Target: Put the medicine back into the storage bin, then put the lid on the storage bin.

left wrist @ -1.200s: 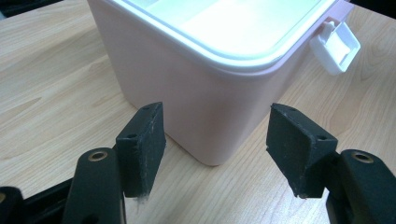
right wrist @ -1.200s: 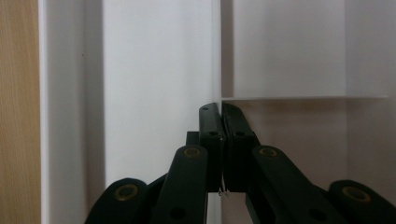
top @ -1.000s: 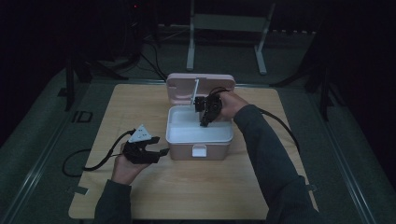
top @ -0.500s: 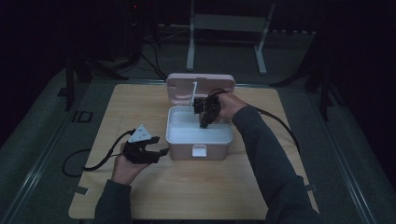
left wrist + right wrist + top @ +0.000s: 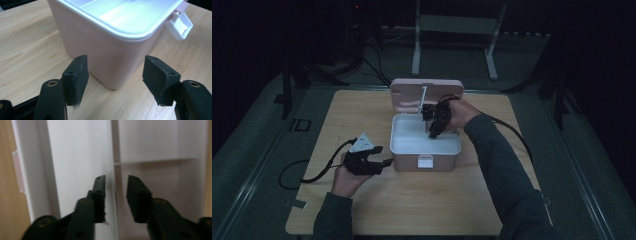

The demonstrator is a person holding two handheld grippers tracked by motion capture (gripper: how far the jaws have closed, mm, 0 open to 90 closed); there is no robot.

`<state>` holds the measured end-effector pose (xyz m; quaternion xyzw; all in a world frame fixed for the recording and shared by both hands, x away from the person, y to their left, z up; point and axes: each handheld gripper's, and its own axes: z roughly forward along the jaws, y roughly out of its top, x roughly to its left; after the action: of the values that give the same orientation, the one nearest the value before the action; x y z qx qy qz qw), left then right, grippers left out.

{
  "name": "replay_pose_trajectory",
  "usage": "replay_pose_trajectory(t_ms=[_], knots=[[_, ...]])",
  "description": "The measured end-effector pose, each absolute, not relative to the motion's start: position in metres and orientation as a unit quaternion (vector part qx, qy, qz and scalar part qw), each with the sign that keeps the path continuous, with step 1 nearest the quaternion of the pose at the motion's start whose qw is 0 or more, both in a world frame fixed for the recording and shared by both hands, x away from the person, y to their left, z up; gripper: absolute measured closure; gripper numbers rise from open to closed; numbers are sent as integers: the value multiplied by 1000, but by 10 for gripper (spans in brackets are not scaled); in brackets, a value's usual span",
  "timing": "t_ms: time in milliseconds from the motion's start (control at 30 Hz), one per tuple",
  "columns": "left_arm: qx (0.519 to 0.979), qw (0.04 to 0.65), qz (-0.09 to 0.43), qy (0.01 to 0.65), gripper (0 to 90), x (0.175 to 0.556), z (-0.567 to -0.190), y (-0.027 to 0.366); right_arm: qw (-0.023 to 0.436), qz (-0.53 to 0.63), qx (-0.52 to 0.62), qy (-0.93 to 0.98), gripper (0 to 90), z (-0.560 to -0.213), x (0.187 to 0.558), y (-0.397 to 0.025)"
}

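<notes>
An open pale-pink plastic storage box (image 5: 425, 150) with a white inner tray sits mid-table on the light wooden tabletop (image 5: 362, 210), lid upright behind. The right gripper (image 5: 115, 197) reaches into it, jaws slightly parted astride what seems a thin white divider wall (image 5: 113, 170); the step looks like grasping it, so closing comes next. The left gripper (image 5: 115, 80) waits released beside the box corner.

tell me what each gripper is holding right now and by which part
Nothing is held. The left gripper is open beside the pink plastic box; the right gripper straddles the box's thin white divider wall, not clamped.
</notes>
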<state>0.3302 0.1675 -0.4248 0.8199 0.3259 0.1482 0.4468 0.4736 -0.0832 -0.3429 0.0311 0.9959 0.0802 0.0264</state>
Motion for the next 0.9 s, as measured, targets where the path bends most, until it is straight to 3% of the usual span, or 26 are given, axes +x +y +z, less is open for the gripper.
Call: replay_pose_trajectory(t_ms=[367,900], knots=[[815,454,150,328,370,330,-424,171,61,124,75,988,548,-330,463,-115],[803,472,159,329,392,330,-414,179,117,180,146,966,520,-337,451,-164]])
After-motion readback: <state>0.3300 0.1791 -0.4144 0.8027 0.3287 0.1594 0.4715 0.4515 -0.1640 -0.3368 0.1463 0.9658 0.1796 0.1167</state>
